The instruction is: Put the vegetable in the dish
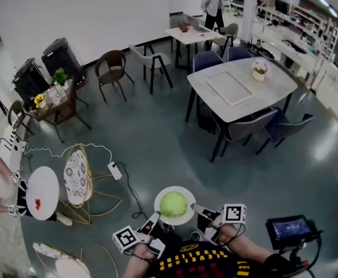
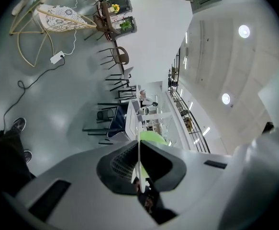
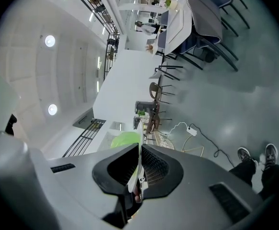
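A round green vegetable [image 1: 173, 204] lies in a white dish [image 1: 185, 216] that hangs in the air just in front of me. My left gripper [image 1: 152, 218] is shut on the dish's left rim. My right gripper [image 1: 198, 209] is shut on its right rim. In the left gripper view the dish [image 2: 139, 153] shows edge-on, pinched by the left gripper [image 2: 139, 146], with the vegetable [image 2: 154, 138] bulging past it. In the right gripper view the thin dish [image 3: 139, 153] is likewise clamped by the right gripper [image 3: 139, 147], and the vegetable [image 3: 125, 139] sits beyond it.
A small round white table [image 1: 43, 193] and a wire chair [image 1: 77, 181] stand at the left, with a power strip [image 1: 115, 171] and cable on the floor. A large white table [image 1: 241, 86] with chairs is ahead right. A screen device [image 1: 290, 229] is at my right. A person [image 1: 214, 4] stands far off.
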A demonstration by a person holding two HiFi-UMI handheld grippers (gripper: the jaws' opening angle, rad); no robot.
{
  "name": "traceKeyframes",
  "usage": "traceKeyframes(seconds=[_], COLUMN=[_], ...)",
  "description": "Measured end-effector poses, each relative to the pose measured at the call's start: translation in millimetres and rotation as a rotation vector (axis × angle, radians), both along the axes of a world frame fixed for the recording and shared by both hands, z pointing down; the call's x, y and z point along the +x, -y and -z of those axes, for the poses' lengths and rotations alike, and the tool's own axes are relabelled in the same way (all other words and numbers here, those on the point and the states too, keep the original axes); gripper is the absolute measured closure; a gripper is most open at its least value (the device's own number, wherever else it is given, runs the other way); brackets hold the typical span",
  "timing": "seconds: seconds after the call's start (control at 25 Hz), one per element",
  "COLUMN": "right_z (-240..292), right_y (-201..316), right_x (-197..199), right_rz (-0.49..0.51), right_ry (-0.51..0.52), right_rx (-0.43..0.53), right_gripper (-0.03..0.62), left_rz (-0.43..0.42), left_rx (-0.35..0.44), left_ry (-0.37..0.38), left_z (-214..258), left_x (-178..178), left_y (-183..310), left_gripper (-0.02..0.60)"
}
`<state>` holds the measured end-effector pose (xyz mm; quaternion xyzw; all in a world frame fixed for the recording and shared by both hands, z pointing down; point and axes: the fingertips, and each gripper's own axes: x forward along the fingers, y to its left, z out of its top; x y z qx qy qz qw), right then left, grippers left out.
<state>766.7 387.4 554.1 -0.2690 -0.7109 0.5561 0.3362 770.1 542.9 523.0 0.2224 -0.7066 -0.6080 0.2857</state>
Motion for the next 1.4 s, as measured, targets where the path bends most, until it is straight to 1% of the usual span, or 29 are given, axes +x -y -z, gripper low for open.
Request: traceKeyframes(seconds=[0.16, 0.32, 0.44, 0.56, 0.68, 0.8, 0.88, 1.0, 1.12, 1.28, 1.32, 1.4], right_z=[-13, -13, -2, 4, 6, 1, 2, 9, 1, -1, -2, 0], right_y=[-5, -19, -37, -56, -78, -92, -100, -113, -118, -124, -124, -123], right_x=[-21, -64, -101, -130, -153, -168, -178, -197, -204, -222, -230, -250], right_rz=[-0.023, -0.053, -0.069, -0.094, -0.118, -0.137, -0.137, -0.103, -0.135, -0.142, -0.137, -0.109], right_ry=[-0.052, -0.019, 0.018, -0.002, -0.020, -0.048, -0.048, 0.024, -0.077, -0.090, -0.079, -0.008], right_rx=[0.011, 0.014, 0.023, 0.040, 0.027, 0.058, 0.085, 0.132, 0.125, 0.087, 0.086, 0.100], right_gripper=[0.576, 0.576, 0.576, 0.576, 0.576, 0.576, 0.576, 0.576, 0.576, 0.576, 0.576, 0.576], left_rz=[-0.014, -0.049, -0.068, -0.086, -0.103, -0.118, -0.125, -0.124, -0.119, -0.124, -0.123, -0.115], left_rx=[0.013, 0.028, 0.040, 0.043, 0.065, 0.075, 0.086, 0.101, 0.097, 0.079, 0.077, 0.070], left_ry=[-0.021, -0.009, 0.007, 0.022, 0.017, 0.003, -0.004, -0.003, -0.005, -0.010, -0.013, -0.019], left_z=[-14, -16, -7, -3, -4, -11, -14, -15, -19, -23, -23, -22], left_x=[-26, -72, -111, -144, -170, -189, -199, -214, -228, -248, -254, -268], left_y=[-7, -20, -36, -57, -76, -93, -101, -115, -122, -125, -125, -124], left_gripper=[0.569, 0.569, 0.569, 0.569, 0.569, 0.569, 0.569, 0.569, 0.569, 0.569, 0.569, 0.569])
